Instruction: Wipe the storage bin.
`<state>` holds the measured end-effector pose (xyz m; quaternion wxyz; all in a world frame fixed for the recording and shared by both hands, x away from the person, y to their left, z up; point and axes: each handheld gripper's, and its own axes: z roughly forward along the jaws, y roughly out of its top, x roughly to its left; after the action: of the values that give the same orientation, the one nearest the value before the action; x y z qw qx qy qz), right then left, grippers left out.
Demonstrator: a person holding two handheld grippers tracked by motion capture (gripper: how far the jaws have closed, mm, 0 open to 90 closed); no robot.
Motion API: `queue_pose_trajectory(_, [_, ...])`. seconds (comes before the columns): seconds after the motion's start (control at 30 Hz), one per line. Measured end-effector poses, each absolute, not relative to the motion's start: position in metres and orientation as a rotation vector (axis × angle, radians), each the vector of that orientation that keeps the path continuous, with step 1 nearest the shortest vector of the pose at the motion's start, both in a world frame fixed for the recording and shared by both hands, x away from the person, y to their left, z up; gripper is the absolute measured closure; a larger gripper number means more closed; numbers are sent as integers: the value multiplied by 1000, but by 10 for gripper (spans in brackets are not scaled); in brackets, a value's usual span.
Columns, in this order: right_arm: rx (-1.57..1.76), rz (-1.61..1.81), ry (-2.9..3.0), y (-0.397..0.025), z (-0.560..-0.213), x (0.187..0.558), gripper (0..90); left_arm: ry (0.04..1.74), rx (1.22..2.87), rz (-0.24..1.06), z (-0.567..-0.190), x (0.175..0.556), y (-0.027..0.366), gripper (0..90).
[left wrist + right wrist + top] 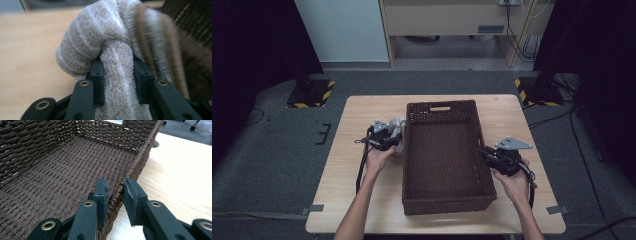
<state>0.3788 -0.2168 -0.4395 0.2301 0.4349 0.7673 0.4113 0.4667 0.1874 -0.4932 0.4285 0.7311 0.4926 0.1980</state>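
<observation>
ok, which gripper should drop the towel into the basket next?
Left. The left gripper is shut on the towel beside the basket; the right gripper straddles its right rim.

Grey carpet floor (272, 165); pale wall panel (342, 30); light wooden desk (452, 20) behind; black curtains (252, 45) at both sides

From above, the left tool (388, 137) covers most of the fluffy grey-white striped towel (398, 123), whose top and bottom the left gripper view cuts off, with the dark brown woven basket (192, 30) blurred behind.
</observation>
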Motion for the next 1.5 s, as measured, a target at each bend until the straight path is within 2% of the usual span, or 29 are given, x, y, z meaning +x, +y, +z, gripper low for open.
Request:
queue_pose_trajectory(0.07, [1191,1127,2109,-216,-439,379,724,1233,1857,477,-508,467,184,655])
queue_pose_trajectory(0.13, [1191,1127,2106,-216,-440,379,723,1245,1809,465,-519,466,184,652])
queue_pose_trajectory(0.3, [1186,1122,2101,-216,-440,380,718,1251,1810,463,-513,464,190,654])
queue_pose_trajectory(0.57, [1186,1156,2095,-221,-436,380,578,1208,1692,482,-474,446,216,658])
queue_pose_trajectory(0.73, [1192,1151,2107,-222,-436,377,538,1109,1661,479,-445,426,215,656])
queue_pose_trajectory(0.83, [1195,1136,2134,-220,-438,375,555,1071,1686,478,-439,414,207,655])
queue_pose_trajectory(0.9, [1188,1115,2167,-218,-441,374,607,1055,1699,481,-443,410,202,653])
queue_pose_trajectory(1.0, [1208,1102,2166,-216,-444,374,627,1067,1733,495,-454,410,197,652])
queue_pose_trajectory(1.3, [1192,1064,2145,-205,-450,379,656,1121,1709,493,-473,419,196,650])
queue_pose_trajectory(1.5, [1189,1069,2129,-204,-452,382,668,1186,1797,479,-502,418,193,650])
